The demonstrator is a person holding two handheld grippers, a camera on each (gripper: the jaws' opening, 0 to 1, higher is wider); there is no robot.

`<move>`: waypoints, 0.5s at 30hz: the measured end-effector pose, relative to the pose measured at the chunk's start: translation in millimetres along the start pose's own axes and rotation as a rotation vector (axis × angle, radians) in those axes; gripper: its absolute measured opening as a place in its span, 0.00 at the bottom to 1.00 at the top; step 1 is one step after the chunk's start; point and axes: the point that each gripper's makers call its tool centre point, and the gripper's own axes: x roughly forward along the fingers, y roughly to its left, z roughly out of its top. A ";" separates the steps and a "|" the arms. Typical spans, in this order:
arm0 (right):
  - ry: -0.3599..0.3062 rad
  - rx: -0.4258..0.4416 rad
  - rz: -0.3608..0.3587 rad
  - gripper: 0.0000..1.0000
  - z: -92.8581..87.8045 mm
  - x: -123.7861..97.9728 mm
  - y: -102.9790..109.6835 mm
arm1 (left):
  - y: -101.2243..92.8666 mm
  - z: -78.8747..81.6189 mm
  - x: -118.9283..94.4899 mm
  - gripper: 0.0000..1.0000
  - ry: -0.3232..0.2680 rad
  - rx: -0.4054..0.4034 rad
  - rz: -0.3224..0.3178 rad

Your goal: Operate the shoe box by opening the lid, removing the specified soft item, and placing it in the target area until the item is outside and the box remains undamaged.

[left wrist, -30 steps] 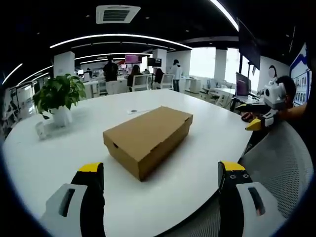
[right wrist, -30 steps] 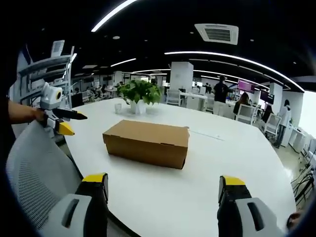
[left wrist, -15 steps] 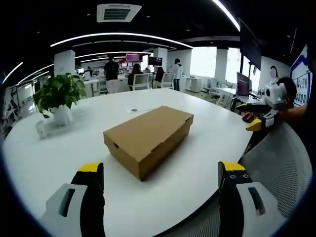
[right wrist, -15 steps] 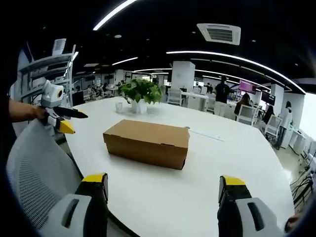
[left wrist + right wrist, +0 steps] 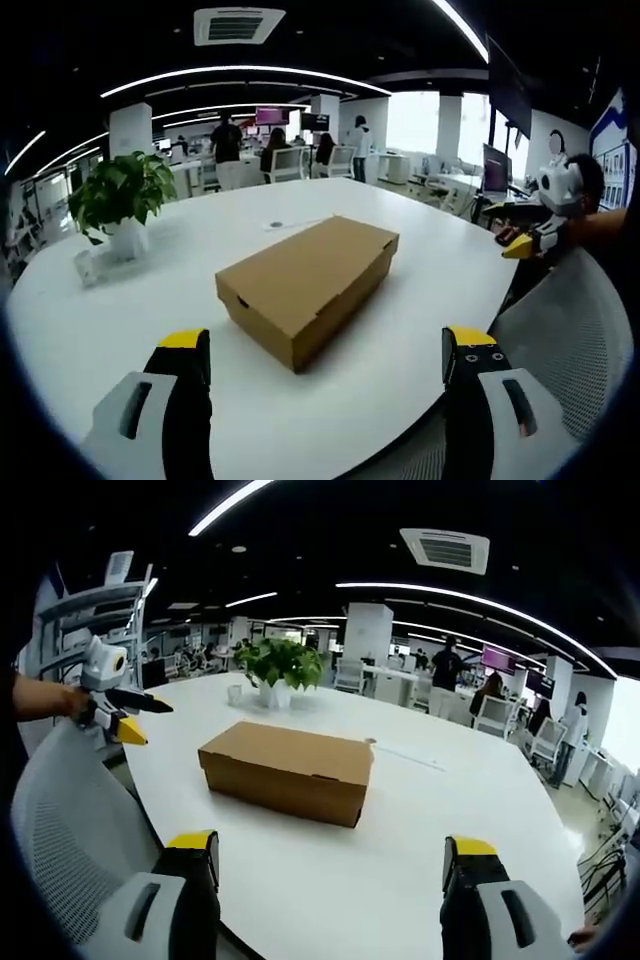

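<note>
Left gripper (image 5: 326,362) jaws spread wide, gripping nothing; right gripper (image 5: 328,862) likewise parted and empty. Ahead of both, well apart from the jaws, closed brown cardboard shoe box (image 5: 308,284) lies lid-on upon the round white table (image 5: 120,320) (seen corner-on from the left gripper view, long side from the right gripper view). Grey mesh chair back (image 5: 70,840) at table edge. Beyond the box, potted green plant (image 5: 118,200) in white pot. Office desks and people far behind.
</note>
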 end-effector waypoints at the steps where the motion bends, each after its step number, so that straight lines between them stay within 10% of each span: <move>1: 0.001 -0.005 0.001 0.93 0.2 0.6 -0.8 | 0.8 -0.6 0.8 1.00 0.002 -0.001 0.000; 15: 0.038 -0.049 0.045 0.92 -2.0 14.8 -10.6 | 11.1 -11.2 14.6 1.00 0.058 -0.030 0.005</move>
